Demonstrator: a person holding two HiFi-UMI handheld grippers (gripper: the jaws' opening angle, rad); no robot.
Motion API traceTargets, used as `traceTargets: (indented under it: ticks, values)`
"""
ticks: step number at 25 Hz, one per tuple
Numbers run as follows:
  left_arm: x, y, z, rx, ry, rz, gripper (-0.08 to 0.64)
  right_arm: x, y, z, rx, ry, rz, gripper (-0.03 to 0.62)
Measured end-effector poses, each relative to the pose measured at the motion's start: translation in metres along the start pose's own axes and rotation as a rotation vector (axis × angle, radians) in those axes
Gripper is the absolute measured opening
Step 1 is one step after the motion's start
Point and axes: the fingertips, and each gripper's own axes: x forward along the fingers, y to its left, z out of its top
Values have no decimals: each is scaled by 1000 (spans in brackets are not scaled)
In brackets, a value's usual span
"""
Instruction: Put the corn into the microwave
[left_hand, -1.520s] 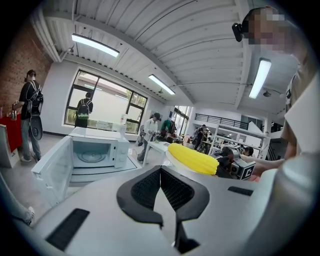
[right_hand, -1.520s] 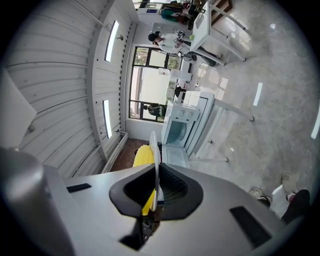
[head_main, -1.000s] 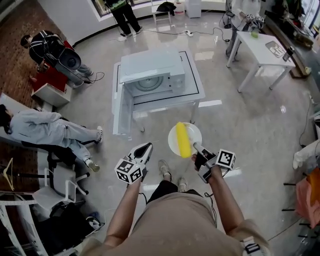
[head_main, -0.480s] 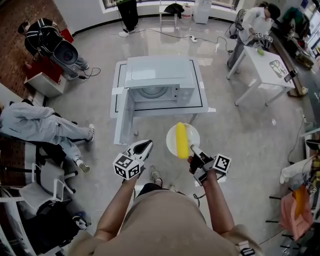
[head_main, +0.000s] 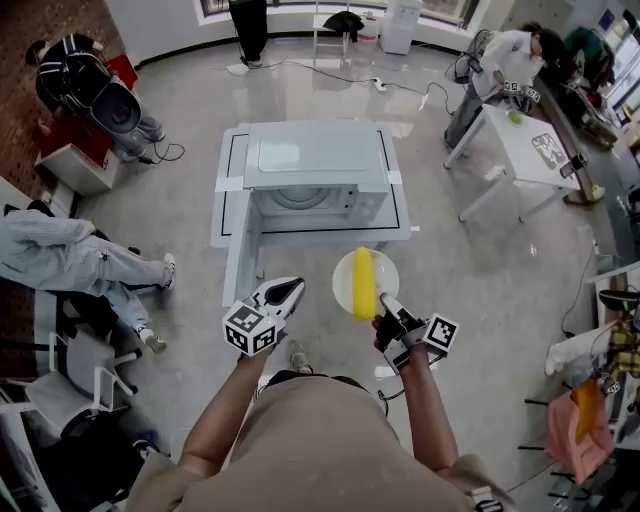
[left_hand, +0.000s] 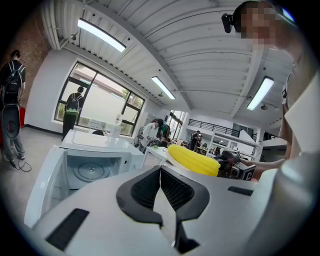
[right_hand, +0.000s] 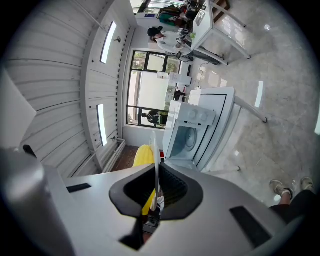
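Note:
A yellow corn cob (head_main: 362, 282) lies on a white plate (head_main: 345, 270). My right gripper (head_main: 384, 301) is shut on the plate's near rim and holds it level in the air. In the right gripper view the plate (right_hand: 154, 142) shows edge-on between the jaws, with the corn (right_hand: 142, 156) to its left. The white microwave (head_main: 310, 160) stands on a low white table (head_main: 400, 215) just ahead, its door (head_main: 234, 262) swung open to the left and its turntable (left_hand: 91, 171) in sight. My left gripper (head_main: 291, 289) is shut and empty, left of the plate; the corn (left_hand: 192, 159) shows to its right.
A second white table (head_main: 510, 135) stands at the back right with a person beside it. People sit or lie on chairs at the left (head_main: 70, 255). Cables run over the floor behind the microwave. Open floor lies to the right of the microwave table.
Both grippers and the plate with the corn have come nearer to the microwave table. The plate now hangs just in front of the table's near edge. The grips are unchanged.

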Motion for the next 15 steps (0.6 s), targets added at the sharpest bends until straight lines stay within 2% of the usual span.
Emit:
traceTargets:
  ticks: [8, 12, 15]
  values:
    - [13, 13, 2, -1, 6, 15, 3, 13, -8, 25, 14, -2, 1, 17]
    - [19, 14, 12, 5, -2, 67, 3, 15, -11, 40, 19, 42, 3, 17]
    - [34, 16, 18, -21, -8, 121, 3, 19, -12, 56, 9, 91, 0, 17]
